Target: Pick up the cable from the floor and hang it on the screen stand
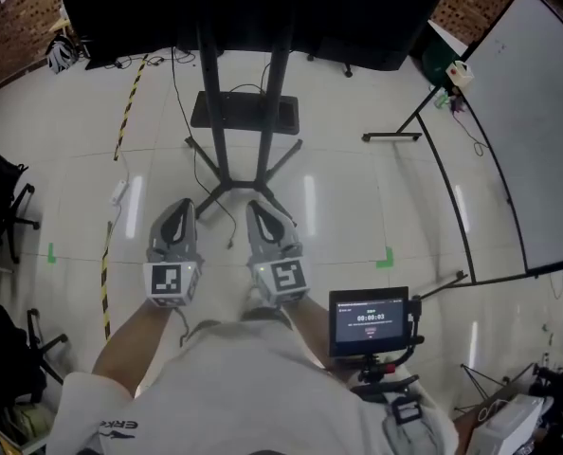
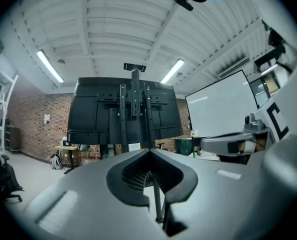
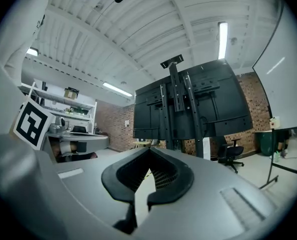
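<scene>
Closed and empty, the grey left tongs (image 1: 179,207) and right tongs (image 1: 257,209) point level towards the black metal screen stand (image 1: 234,112), while the thin black cable (image 1: 231,233) lies untouched on the pale floor (image 1: 357,207) between them, so the likely next move is opening and reaching down.

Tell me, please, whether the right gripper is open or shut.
Shut. In its own view the right gripper has its jaw tips touching, and nothing is held between them.
</scene>
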`<state>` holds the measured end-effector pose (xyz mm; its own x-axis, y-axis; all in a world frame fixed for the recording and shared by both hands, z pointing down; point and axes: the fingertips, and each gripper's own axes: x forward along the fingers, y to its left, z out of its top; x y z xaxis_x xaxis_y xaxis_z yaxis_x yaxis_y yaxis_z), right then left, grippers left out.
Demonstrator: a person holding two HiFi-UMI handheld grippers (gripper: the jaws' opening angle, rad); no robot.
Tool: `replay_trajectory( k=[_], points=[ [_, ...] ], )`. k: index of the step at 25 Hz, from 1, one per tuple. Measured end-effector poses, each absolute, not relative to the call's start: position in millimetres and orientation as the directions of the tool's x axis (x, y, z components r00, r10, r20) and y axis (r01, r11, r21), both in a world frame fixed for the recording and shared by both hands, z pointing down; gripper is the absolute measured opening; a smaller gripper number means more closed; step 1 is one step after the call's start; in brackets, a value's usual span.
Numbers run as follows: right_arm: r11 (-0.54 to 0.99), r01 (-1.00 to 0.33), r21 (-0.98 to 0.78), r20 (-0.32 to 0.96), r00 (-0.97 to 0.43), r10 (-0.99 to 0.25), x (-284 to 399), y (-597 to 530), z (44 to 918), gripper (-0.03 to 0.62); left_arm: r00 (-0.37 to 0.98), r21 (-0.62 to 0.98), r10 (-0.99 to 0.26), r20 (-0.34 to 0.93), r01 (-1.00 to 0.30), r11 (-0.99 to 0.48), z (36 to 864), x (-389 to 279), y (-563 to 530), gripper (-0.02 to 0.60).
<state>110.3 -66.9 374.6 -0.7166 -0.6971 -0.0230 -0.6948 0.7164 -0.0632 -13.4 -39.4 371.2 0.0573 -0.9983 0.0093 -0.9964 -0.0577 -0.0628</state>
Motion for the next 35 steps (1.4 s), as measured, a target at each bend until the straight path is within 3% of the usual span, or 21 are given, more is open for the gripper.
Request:
replay_trajectory(
  k=[12, 19, 35],
  points=[
    [0.761, -0.640, -0.102, -0.030, -0.763, -0.646, 91, -128, 376, 0.014, 0.002, -0.076, -1.000, 0.007, -0.997, -0.003, 370, -23, -96, 0.002],
    [0.744, -0.667, -0.036, 0.009, -0.745, -0.667, 70, -151, 384, 0.014, 0.034, -0.036, -0.999, -0.005, -0.999, -0.033, 373, -44, -125, 0.002],
    [0.677, -0.736, 0.016, 0.089, -0.673, -0.734, -30, -211, 406, 0.014, 0.119, 0.008, -0.992, 0.038, -0.993, -0.119, 407, -160, -192, 0.002]
  ],
)
